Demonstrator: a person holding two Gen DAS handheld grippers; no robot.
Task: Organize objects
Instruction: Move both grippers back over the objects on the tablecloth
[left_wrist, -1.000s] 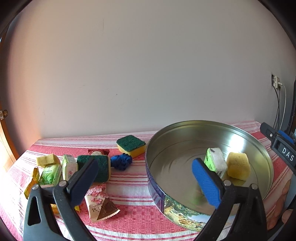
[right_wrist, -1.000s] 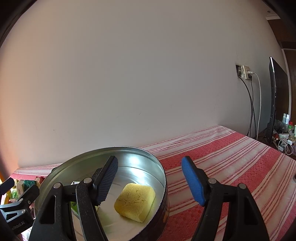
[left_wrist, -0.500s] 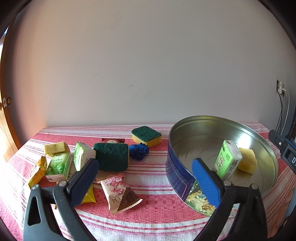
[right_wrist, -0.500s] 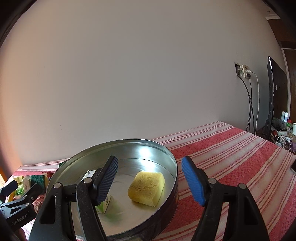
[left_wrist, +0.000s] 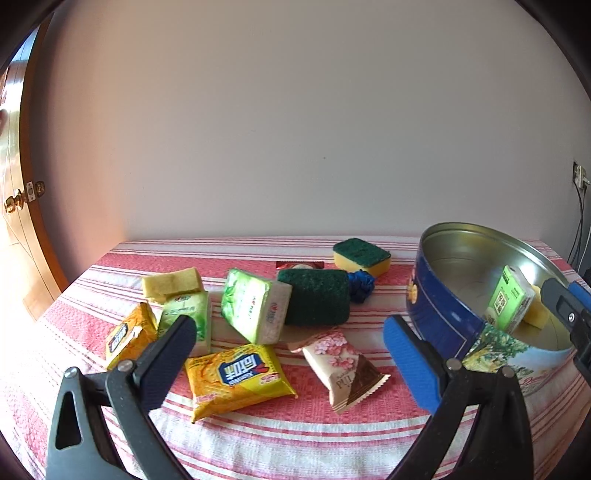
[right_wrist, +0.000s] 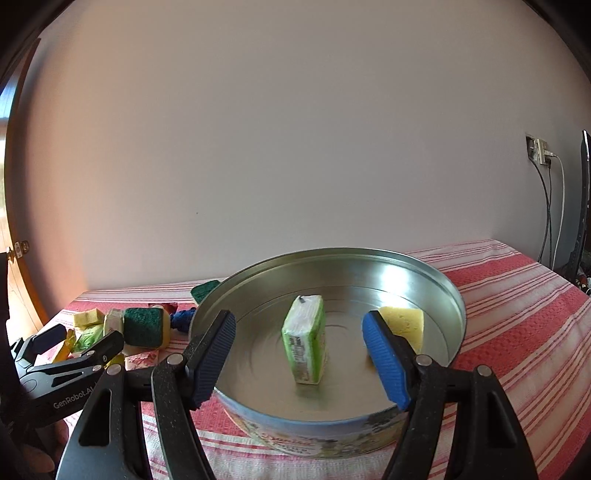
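Observation:
A round metal tin (right_wrist: 452, 291) with blue printed sides (left_wrist: 439, 314) holds a green tissue pack (right_wrist: 306, 341) standing on end and a yellow sponge (right_wrist: 404, 325). Left of it lie loose items: a yellow snack packet (left_wrist: 236, 376), a pink floral packet (left_wrist: 341, 363), a green tissue pack (left_wrist: 255, 304), a dark green scouring pad (left_wrist: 317, 301), a green-topped sponge (left_wrist: 362, 254) and a blue scrunchie (left_wrist: 361, 286). My left gripper (left_wrist: 291, 358) is open and empty above the packets. My right gripper (right_wrist: 299, 356) is open and empty over the tin's near rim.
More packs and a yellow sponge (left_wrist: 171, 282) lie at the left of the red striped tablecloth (left_wrist: 295, 435). A wooden door (left_wrist: 22, 229) stands at the far left. A wall socket with cables (right_wrist: 541, 155) and a dark screen edge (right_wrist: 583, 206) are at the right.
My left gripper has swung left, from over the tin to over the loose packets. My right gripper has swung left and now faces the tin's middle. Both stayed open.

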